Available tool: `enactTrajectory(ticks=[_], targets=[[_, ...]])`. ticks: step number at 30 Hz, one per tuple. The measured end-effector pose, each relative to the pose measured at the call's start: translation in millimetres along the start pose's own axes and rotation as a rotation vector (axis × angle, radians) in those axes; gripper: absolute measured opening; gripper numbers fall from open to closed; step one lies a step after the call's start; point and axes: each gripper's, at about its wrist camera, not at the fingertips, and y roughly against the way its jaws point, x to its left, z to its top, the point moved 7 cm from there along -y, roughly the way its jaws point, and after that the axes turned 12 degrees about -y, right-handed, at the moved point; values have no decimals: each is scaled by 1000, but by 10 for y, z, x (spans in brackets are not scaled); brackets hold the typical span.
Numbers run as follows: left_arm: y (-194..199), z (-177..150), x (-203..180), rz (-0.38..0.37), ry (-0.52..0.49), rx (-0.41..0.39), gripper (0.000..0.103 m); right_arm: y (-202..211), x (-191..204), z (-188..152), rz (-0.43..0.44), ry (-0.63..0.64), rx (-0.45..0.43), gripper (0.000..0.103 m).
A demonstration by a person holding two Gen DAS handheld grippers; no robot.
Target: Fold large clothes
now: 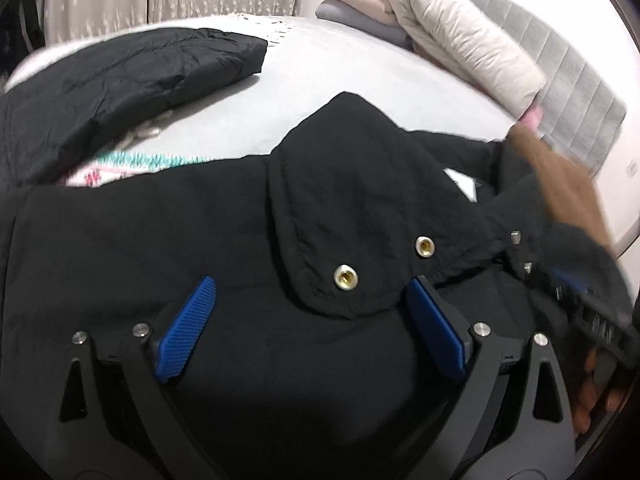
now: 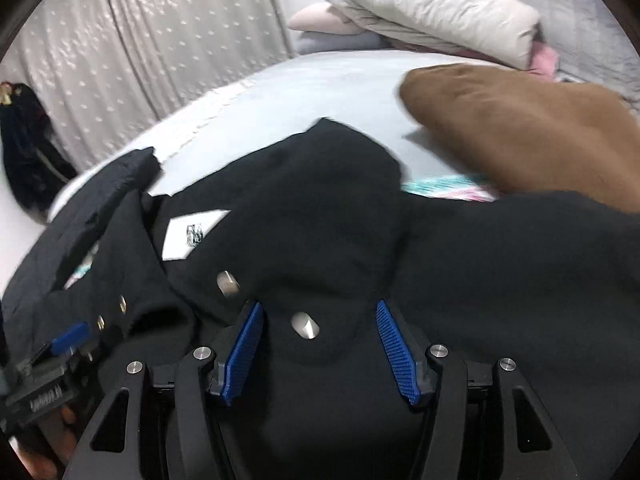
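Black woven fabric: the jacket [image 1: 200,240] lies spread on the bed [image 1: 340,76], hood flap uppermost. Expect soft, limp, moderately heavy cloth; grip at hems or shoulder seams, clear of metal snaps [image 1: 346,277]. Left tool [image 1: 312,328] and right tool [image 2: 320,344] hover above it, fingers spread, empty. Pillows [image 2: 432,8] and curtains [image 2: 160,40] lie beyond

Two black jackets [image 1: 160,248] [image 1: 120,76], one brown garment [image 2: 520,132].
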Motion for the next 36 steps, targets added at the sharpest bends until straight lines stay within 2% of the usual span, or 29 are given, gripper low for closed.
enactTrajectory(ticks=[1, 2, 4, 5, 6, 12, 16, 18, 21, 25, 29, 31, 36], targets=[[82, -43, 8, -32, 19, 11, 96, 172, -28, -57, -29, 30, 11, 60], [196, -104, 4, -63, 26, 41, 96, 361, -40, -119, -21, 60, 16, 61], [455, -245, -65, -93, 14, 85, 96, 735, -106, -259, 27, 103, -4, 72], [633, -330, -96, -98, -11, 101, 96, 884, -168, -299, 31, 114, -14, 78], [784, -399, -114, -96, -32, 104, 96, 1133, -279, -369, 14, 118, -35, 80], [1602, -1053, -165, -85, -96, 116, 96, 1984, -653, -787, -14, 66, -51, 81], [1843, -1519, -44, -57, -90, 172, 96, 2312, -830, -1130, -34, 27, -65, 82], [1965, -1718, 42, -55, -61, 203, 96, 2414, -897, -1379, -57, 17, -35, 82], [2231, -1894, 252, -56, -2, 192, 96, 2467, -977, -1677, -129, 30, 41, 82], [2545, -1973, 691, -2, 64, 175, 96, 2509, -948, -1962, -69, 42, 138, 82], [2780, -1974, 1258, 73, 127, 123, 96, 2620, -871, -1877, -50, 56, 70, 82], [2835, -1999, 1561, 81, 202, 85, 96, 2630, -832, -1880, -18, 55, 86, 82], [2799, -2191, 2368, 37, 504, -17, 96, 2578, -782, -1939, 44, 36, 141, 82]])
